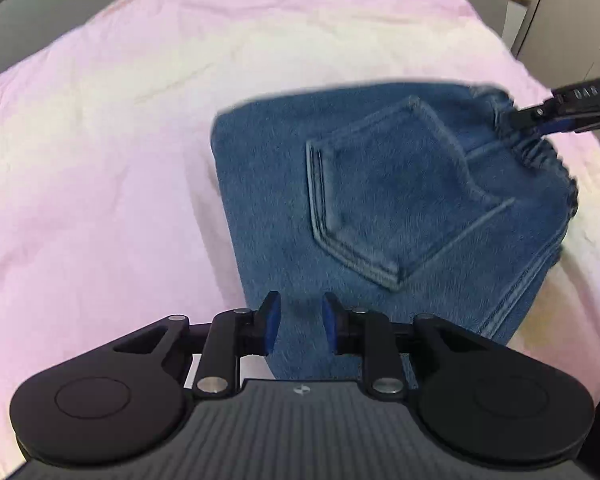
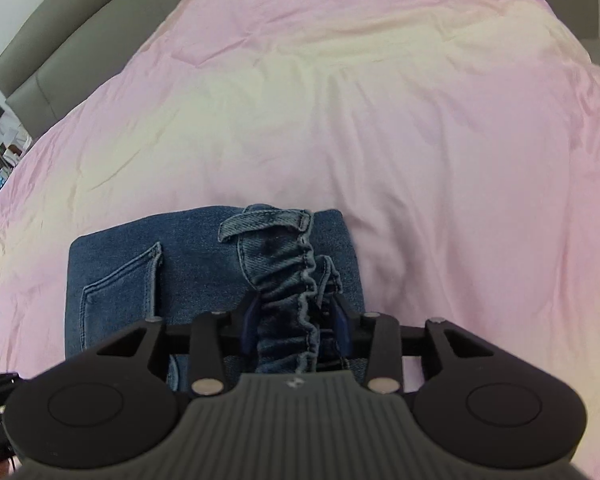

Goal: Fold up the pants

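Left gripper (image 1: 296, 322) parted, empty over folded jeans (image 1: 380, 208), right gripper (image 2: 296, 320) loosened around gathered waistband (image 2: 288, 280), pads apart

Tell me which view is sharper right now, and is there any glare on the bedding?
Left wrist view: the jeans look smeared, stitching soft, likely motion blur. Right wrist view: sharper, the gathered waistband crisp. Both views: a washed-out pale patch on the pink sheet, and fisheye bending at the edges.

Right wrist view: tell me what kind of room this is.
Most likely a bedroom. The folded jeans lie on a wide pink bedsheet, a grey padded headboard runs along its far edge, and cluttered shelves stand at the left.
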Demonstrator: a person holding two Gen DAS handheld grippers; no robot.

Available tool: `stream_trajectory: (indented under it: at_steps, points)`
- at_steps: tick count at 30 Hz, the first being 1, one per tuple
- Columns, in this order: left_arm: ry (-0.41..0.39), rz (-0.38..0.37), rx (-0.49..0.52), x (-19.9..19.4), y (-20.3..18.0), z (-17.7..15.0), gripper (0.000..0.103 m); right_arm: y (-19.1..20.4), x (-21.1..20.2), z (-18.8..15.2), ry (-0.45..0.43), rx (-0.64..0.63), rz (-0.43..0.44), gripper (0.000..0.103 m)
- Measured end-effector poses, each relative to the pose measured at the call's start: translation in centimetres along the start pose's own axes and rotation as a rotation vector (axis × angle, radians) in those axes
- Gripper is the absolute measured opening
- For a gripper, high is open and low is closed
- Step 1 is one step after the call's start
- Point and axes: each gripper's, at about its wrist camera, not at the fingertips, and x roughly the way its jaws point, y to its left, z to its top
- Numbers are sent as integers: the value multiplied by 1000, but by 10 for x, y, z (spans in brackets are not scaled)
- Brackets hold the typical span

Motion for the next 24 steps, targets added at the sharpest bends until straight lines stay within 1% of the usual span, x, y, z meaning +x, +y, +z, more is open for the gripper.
stream_trajectory:
  at_steps: [3,4,5,6,7,8,10,12,13,15,19,20,22,24]
  points:
    - [-72,31,-36,-16,11,17,29,8,-25,6,-67,-73,13,41]
    - [-92,37,-65,-15,5,27,29,14,-27,8,-78,-93,21,39]
    - [-112,33,-88,-15,10,33,29,20,-28,10,-85,-119,23,32]
    - [-132,31,-107,-12,14,38,29,26,-27,11,-95,-148,22,28]
    - [-149,43,-124,-9,18,45,29,34,-24,12,-111,-178,16,23]
    - [-159,53,-143,-3,20,51,29,40,-20,12,-119,-197,15,22]
    - [-168,51,-174,10,22,61,29,46,-5,16,-113,-206,12,19]
    - [-180,54,-202,26,26,70,29,46,13,16,-95,-207,-24,16]
    - [-180,60,-220,35,29,74,29,43,22,16,-88,-202,-36,14]
    - [-160,47,-255,56,35,79,29,36,36,17,-74,-196,-64,13]
    - [-67,21,-300,96,45,80,31,25,56,14,-55,-202,-47,12]
    - [-51,19,-309,103,47,79,32,24,59,13,-56,-207,-47,12]
    - [-33,2,-365,113,55,77,37,25,66,12,-61,-209,-55,12]
    - [-27,-21,-416,112,62,75,37,28,69,11,-66,-223,-75,12]
